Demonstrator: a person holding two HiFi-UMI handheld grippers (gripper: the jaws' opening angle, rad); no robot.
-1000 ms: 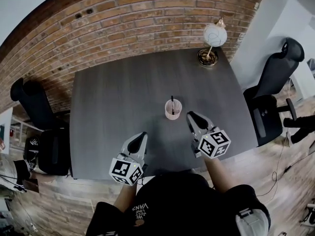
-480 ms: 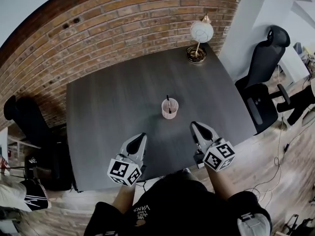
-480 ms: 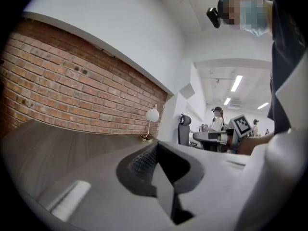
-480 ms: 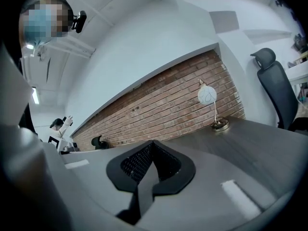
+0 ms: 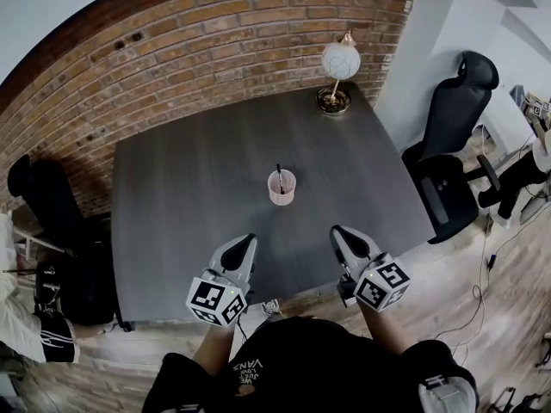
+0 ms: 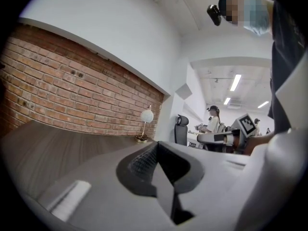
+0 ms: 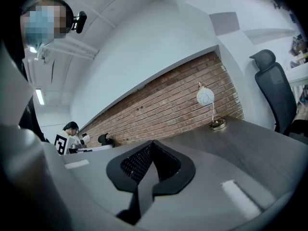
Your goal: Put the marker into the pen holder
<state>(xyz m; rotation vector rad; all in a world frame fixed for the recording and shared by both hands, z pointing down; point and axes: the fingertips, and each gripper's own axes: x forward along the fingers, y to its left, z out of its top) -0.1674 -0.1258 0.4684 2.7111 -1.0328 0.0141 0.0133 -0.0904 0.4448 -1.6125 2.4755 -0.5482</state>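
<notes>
A pink pen holder stands upright near the middle of the dark table, and a black marker sticks up out of it. My left gripper hovers over the table's near edge, shut with nothing in it. To its right my right gripper is level with it and also shut and empty. Both are well short of the holder. In the left gripper view and the right gripper view the jaws meet with no gap, and the holder does not show in either.
A globe lamp on a brass base stands at the table's far right corner, also seen as the lamp and the lamp. A black office chair is on the right, another black chair on the left. A brick wall is behind.
The head view has shifted, so the holder and lamp now sit further left and up. Both grippers stay shut and have drawn back slightly toward the near edge.
</notes>
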